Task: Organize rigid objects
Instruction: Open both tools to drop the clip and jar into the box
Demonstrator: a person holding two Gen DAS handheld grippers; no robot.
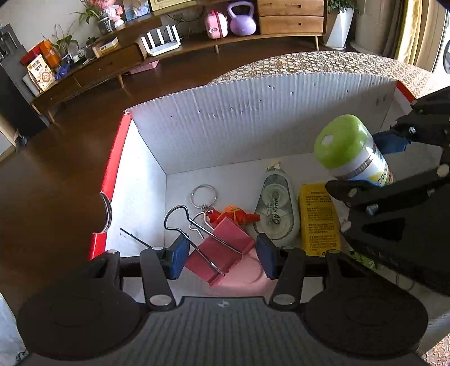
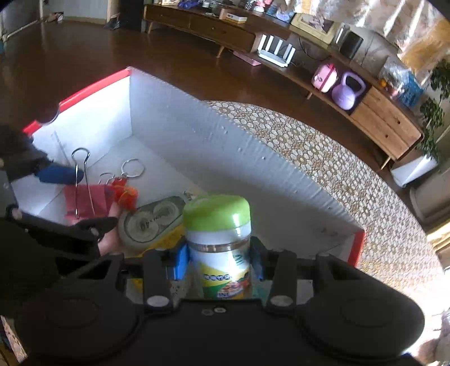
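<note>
A white box (image 1: pixel 225 126) with red edges sits on a table with a dotted cover (image 1: pixel 309 63), and both claws hang over it.

In the left wrist view, the left gripper (image 1: pixel 222 254) sits low in the centre of the frame. Its blue pads (image 1: pixel 177 256) stand on either side of a pink binder clip (image 1: pixel 222 247). The clip's silver wire handles rise toward the upper left. The pads sit close to the clip, but I cannot tell whether they press it or stand just off it. Just above the clip in the frame, on the box floor, lie a keyring (image 1: pixel 204 195) with a red and orange charm (image 1: pixel 233 215), a correction tape (image 1: pixel 277 209) and, to its right, a yellow pack (image 1: pixel 319 218).

The right gripper (image 2: pixel 219 261) is clenched on a bottle (image 2: pixel 220 239) with a green cap, its blue pads touching the label on both sides. In the right wrist view the bottle stands upright in the lower centre, over the near right part of the box. The tape lies just left of it. In the left wrist view the same bottle (image 1: pixel 353 149) shows at the right edge, tilted with its cap toward the upper left, above the yellow pack.

Beyond the table, at the top of both frames, runs a long wooden cabinet (image 1: pixel 197 42) with a purple kettlebell (image 1: pixel 242 19) on its shelf.
</note>
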